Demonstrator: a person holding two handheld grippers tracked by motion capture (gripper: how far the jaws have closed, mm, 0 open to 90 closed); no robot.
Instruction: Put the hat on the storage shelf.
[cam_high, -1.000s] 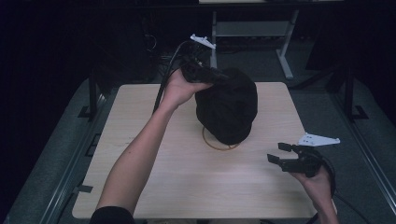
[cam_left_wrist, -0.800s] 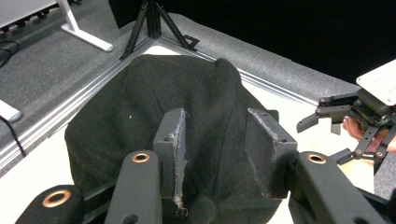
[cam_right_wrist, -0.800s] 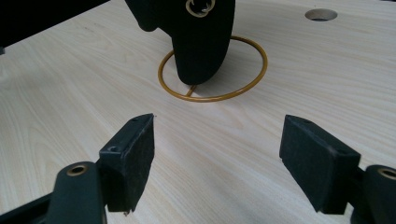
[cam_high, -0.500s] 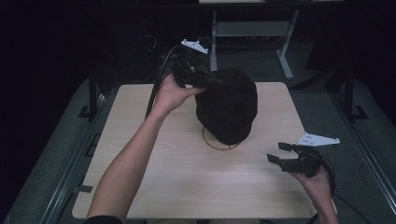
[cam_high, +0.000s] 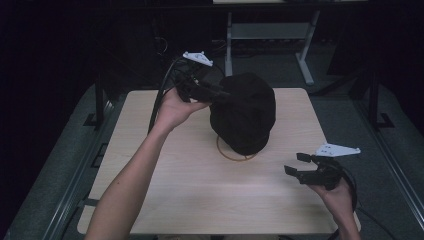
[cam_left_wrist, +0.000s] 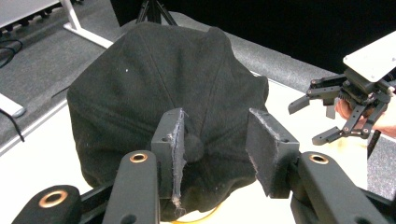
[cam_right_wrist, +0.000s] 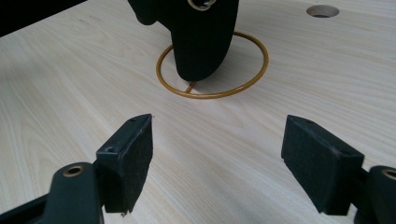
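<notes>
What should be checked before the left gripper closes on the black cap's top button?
1. Left gripper jaws open around the button: ok.
2. Both pads clear of the cloth: cannot tell; one pad looks close to it.
3. Black cap sits on its wire stand: ok.
4. Right gripper open, clear of the cap: ok.
5. Table around the stand free: ok.

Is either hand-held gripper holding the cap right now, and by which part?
No. The left hand-held gripper straddles the cap at its top button, pads apart; the right hand-held gripper is open, empty.
</notes>
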